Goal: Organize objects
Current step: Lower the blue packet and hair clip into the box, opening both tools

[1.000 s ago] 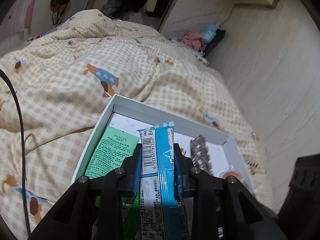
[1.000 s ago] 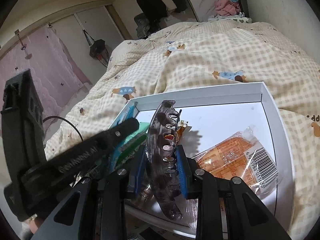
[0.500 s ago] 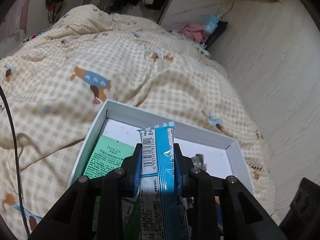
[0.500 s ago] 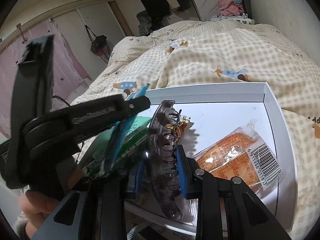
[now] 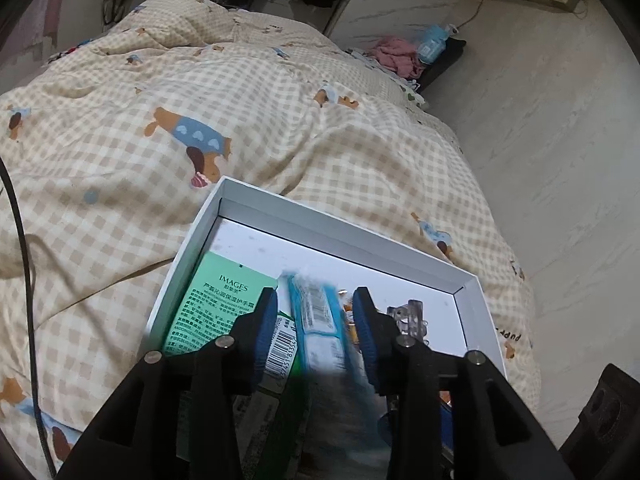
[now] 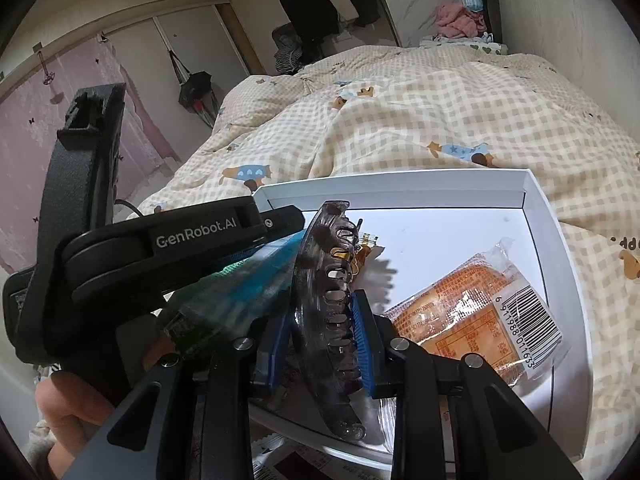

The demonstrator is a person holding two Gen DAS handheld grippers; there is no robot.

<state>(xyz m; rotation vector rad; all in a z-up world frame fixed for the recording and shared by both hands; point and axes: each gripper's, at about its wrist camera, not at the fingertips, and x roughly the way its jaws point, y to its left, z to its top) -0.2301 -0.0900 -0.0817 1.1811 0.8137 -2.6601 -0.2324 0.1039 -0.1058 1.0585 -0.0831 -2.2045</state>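
We note the white box [image 5: 340,236] on the checked quilt [image 5: 120,168]: green packet [image 5: 216,300] along its left wall, orange snack bag [image 6: 480,316] by its right. Left gripper [image 5: 316,312], angled down, jaws just opening, blue packet [image 5: 320,320] loose between them. Right gripper [image 6: 320,320] pinches the dark hair claw [image 6: 324,292].

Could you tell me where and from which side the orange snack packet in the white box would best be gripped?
The orange snack packet lies flat on the floor of the white box, with its barcoded end towards the right wall. I would probably pinch the crimped clear seal at its far upper end, coming down from above: that thin edge sits clear of the wall, while the middle looks too wide and flat for the jaws.
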